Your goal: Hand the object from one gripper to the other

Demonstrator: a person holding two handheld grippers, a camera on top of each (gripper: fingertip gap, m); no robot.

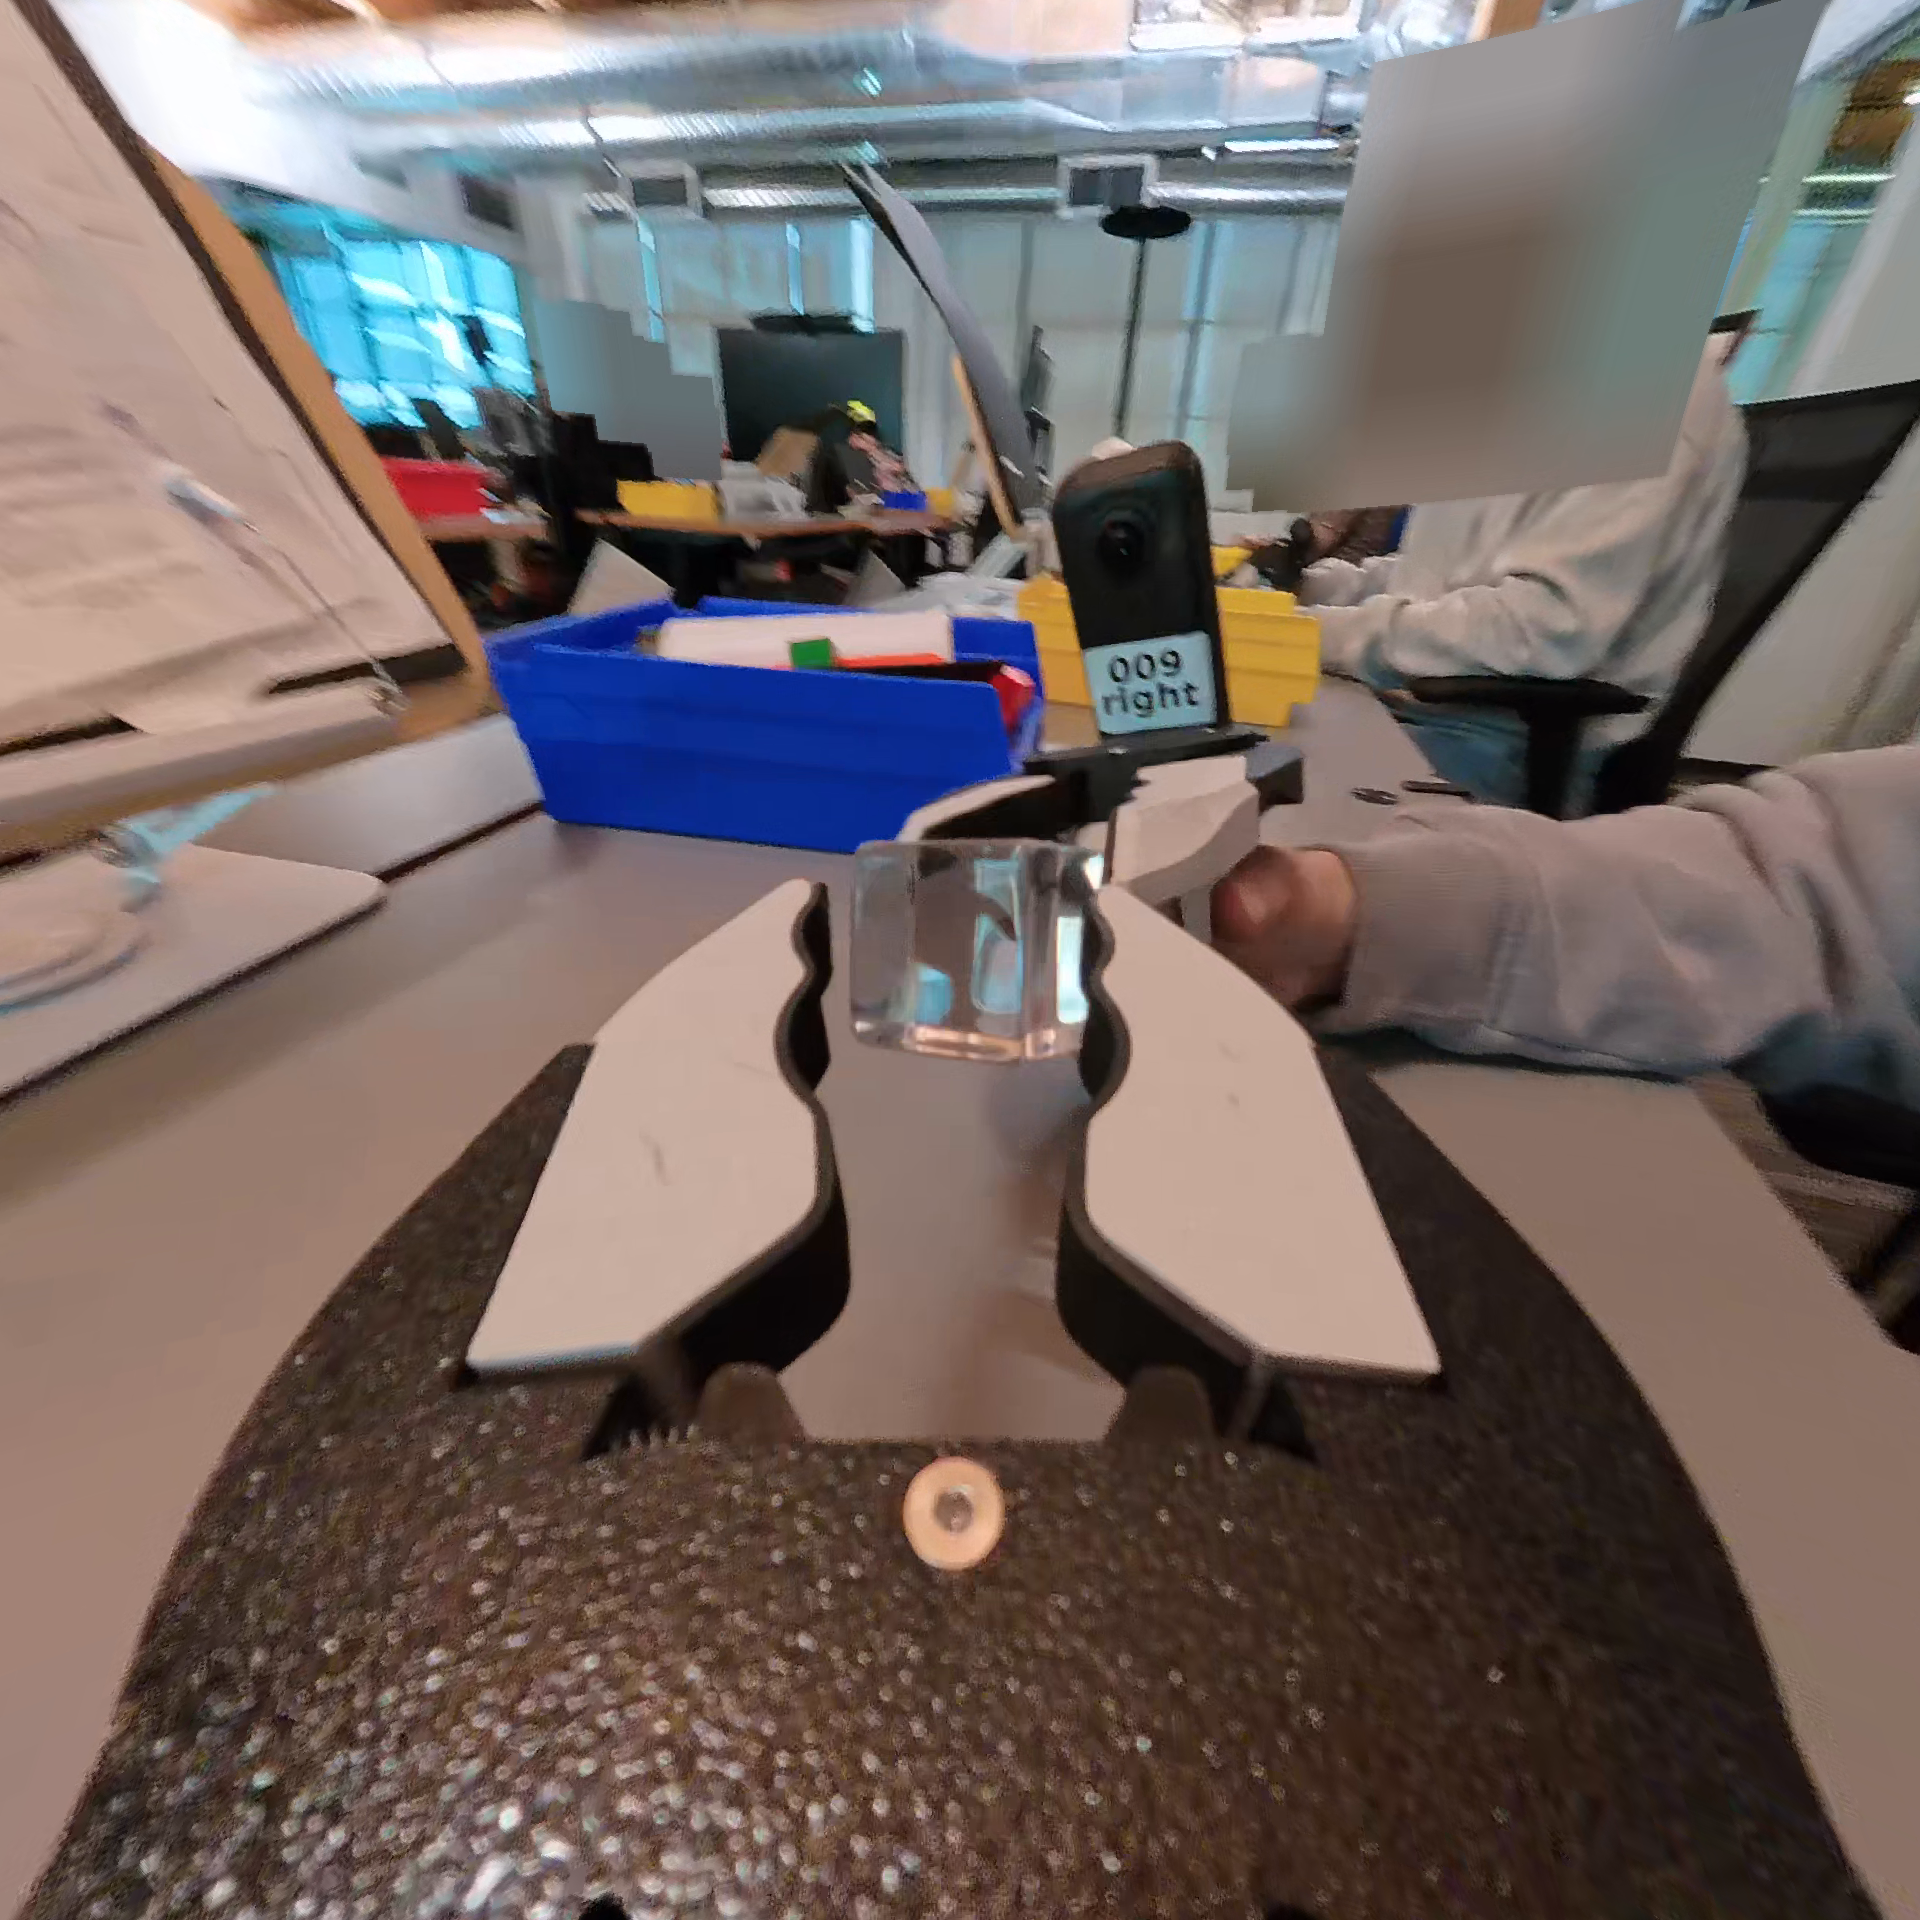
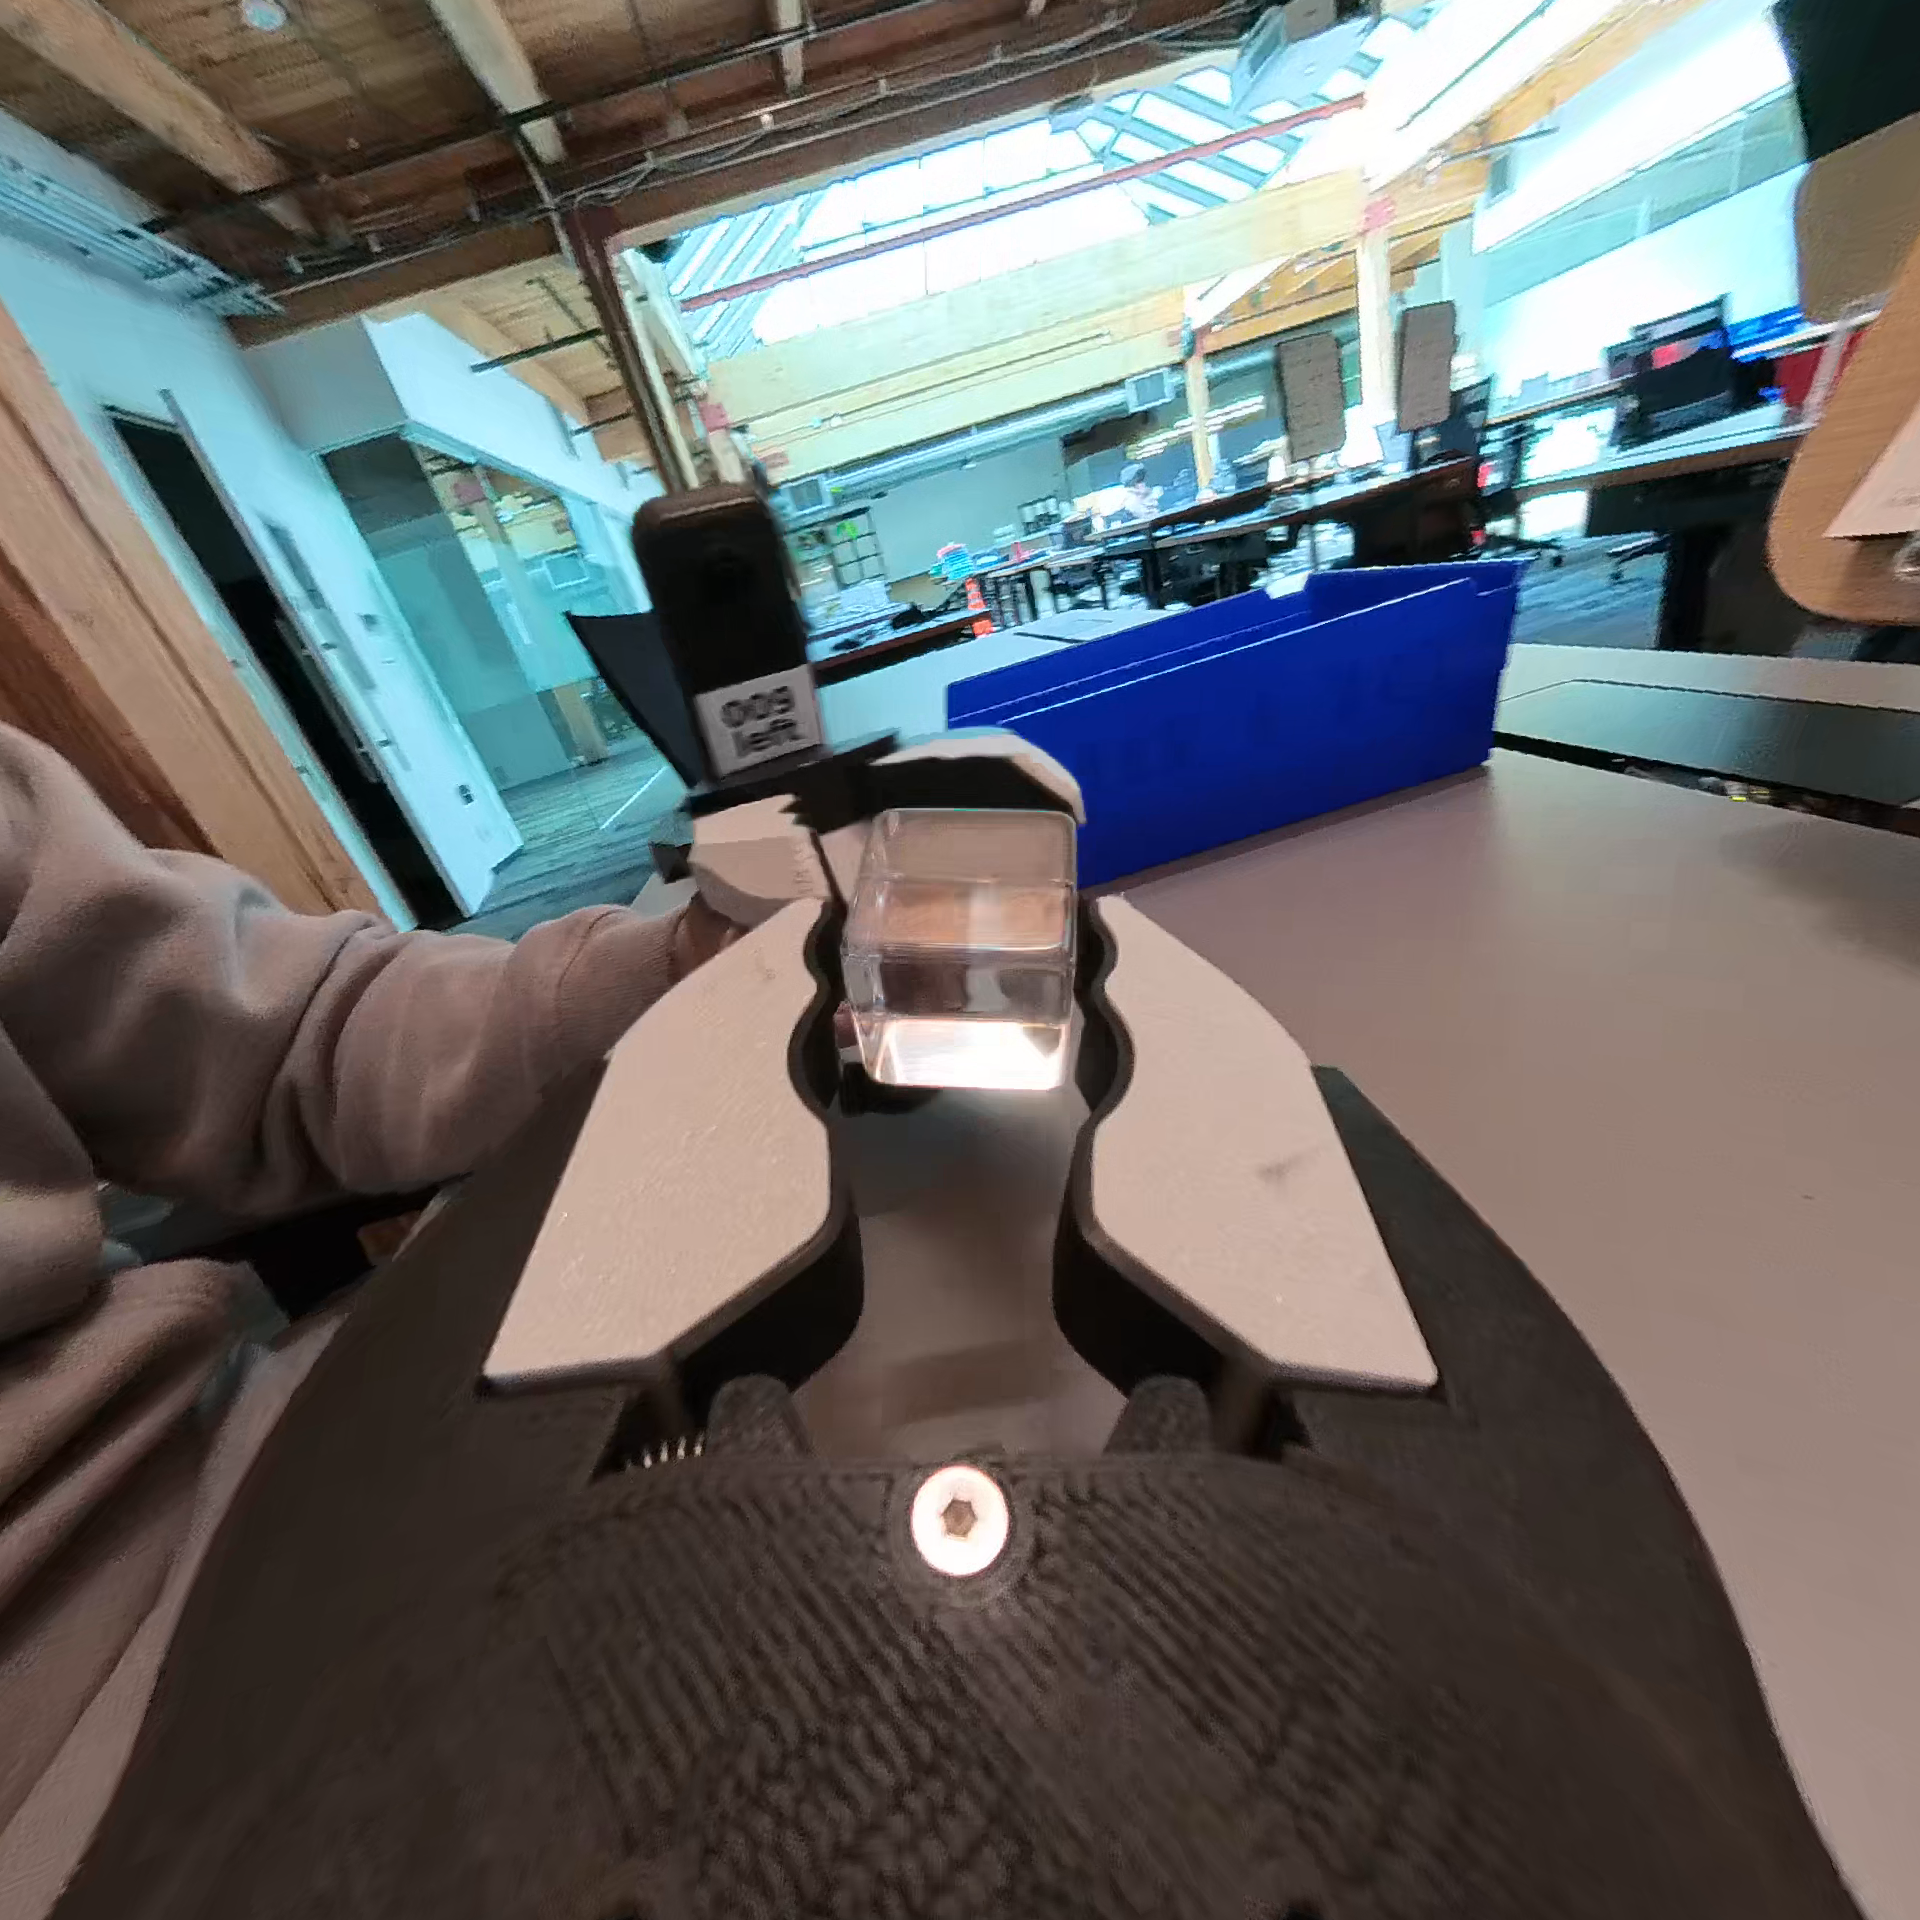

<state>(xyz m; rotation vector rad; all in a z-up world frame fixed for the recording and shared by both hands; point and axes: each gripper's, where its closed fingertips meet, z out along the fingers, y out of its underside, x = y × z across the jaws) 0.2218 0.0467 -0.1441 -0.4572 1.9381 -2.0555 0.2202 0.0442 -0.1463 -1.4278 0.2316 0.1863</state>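
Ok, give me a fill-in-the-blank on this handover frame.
The clear cube sits between the fingers of ___ tools, left tool and right tool. The nearest bin is ___. The farther bin, in the left wrist view, is ___.
Missing: both; blue; yellow.

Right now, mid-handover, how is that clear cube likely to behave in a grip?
The clear cube looks rigid, with sharp, undeformed edges, so it probably won't squash. Its glossy faces suggest it could slip between the right gripper fingers. Flat sides mean it is unlikely to roll if dropped on the table.
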